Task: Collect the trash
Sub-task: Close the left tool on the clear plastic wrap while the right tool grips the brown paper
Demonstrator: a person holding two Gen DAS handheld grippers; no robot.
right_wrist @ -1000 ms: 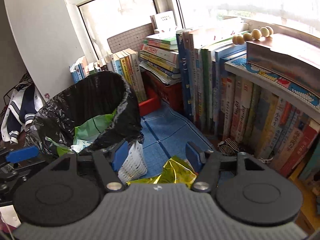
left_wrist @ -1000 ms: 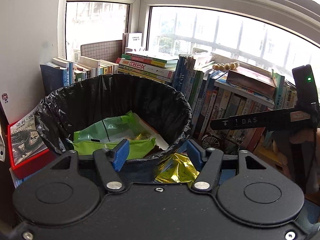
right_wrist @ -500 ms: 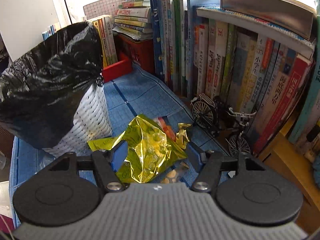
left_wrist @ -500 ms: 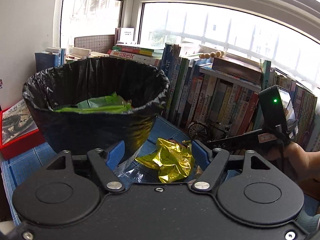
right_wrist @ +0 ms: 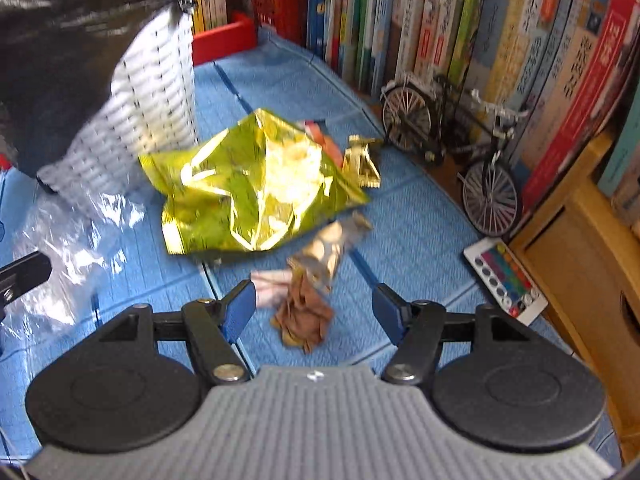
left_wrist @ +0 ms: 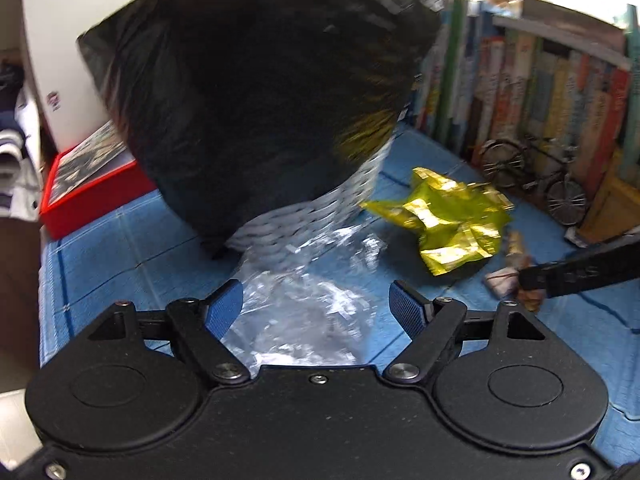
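A white woven bin (left_wrist: 312,216) lined with a black bag (left_wrist: 260,100) stands on the blue mat (left_wrist: 120,248). Crumpled clear plastic (left_wrist: 304,304) lies at the bin's foot, between the blue pads of my left gripper (left_wrist: 316,310), whose jaws are opening and do not press on it. A gold foil bag (right_wrist: 256,184) (left_wrist: 448,216) lies beside the bin. Below it sit a small wrapper (right_wrist: 332,248) and a crumpled brown scrap (right_wrist: 304,316). My right gripper (right_wrist: 314,308) is open with the scrap between its pads, untouched. Its finger (left_wrist: 576,276) shows in the left wrist view.
Rows of books (right_wrist: 500,32) line the back and right. A model bicycle (right_wrist: 452,140) stands before them, with a small remote (right_wrist: 506,280) beside a wooden cabinet (right_wrist: 580,264). A red box (left_wrist: 84,188) sits left of the bin.
Both grippers have dropped from bin-rim height down to the mat and tilted downward. The left jaws have widened over the clear plastic. The right gripper now hangs over the brown scrap.
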